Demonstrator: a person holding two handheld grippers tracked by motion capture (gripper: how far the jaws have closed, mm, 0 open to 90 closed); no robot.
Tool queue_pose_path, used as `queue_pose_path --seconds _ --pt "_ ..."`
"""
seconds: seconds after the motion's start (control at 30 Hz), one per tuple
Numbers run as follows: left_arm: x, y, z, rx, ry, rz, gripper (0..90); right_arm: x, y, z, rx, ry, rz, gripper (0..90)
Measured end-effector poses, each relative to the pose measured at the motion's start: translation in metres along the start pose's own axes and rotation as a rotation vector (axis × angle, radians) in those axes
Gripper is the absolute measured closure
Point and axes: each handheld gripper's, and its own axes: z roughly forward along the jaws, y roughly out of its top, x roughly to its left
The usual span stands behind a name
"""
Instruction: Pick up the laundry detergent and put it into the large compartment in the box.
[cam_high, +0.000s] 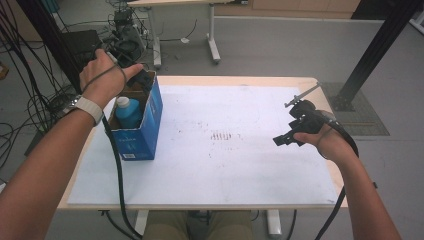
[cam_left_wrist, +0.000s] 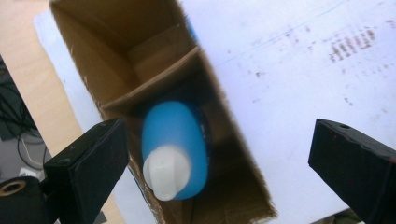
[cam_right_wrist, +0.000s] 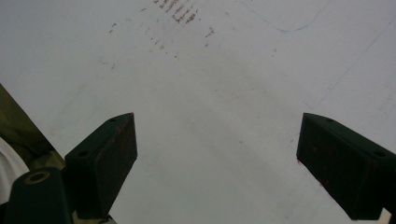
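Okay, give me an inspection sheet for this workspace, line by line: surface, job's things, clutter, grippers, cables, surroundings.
Surface: table covered by a white sheet with reddish-brown stains near the middle.
Job's things: open blue box at the sheet's left edge, split by a cardboard divider; an upright blue bottle with a white cap in one compartment, the other compartment empty.
Clutter: nothing seen on the sheet.
Grippers: left gripper open, above the box, jaws on either side of the bottle. Right gripper open, above bare sheet at the right.
Cables: one trails from each gripper off the near edge; more cables on the floor at left.
Surroundings: grey floor, another table's legs, black post.
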Motion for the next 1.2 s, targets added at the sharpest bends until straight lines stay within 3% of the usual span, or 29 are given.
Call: queue_pose_path --seconds 0.2,0.33,0.43,0.53,0.73,1.2 --pt "-0.011 0.005 -0.014 -0.022 -0.017 0.080 4.9 0.000 -0.001 -0.001 0.002 -0.001 0.005 12.3" --pt "-0.021 0.008 -0.025 -0.044 -0.031 0.165 4.8 -0.001 -0.003 -0.002 0.001 -0.004 0.007 12.3" --pt "-0.029 0.015 -0.027 -0.028 -0.035 0.181 4.8 -0.001 -0.003 -0.003 -0.001 -0.007 0.008 12.3" --pt "-0.033 0.022 -0.029 -0.009 -0.050 0.235 4.9 -0.001 -0.003 -0.005 0.000 -0.006 0.009 12.3" --pt "-0.045 0.025 -0.036 -0.030 -0.072 0.343 4.7 0.000 -0.005 -0.007 0.001 -0.013 0.015 12.3" --pt "-0.075 0.046 -0.031 0.010 -0.089 0.496 5.0 0.002 -0.011 -0.012 -0.003 -0.023 0.030 12.3"
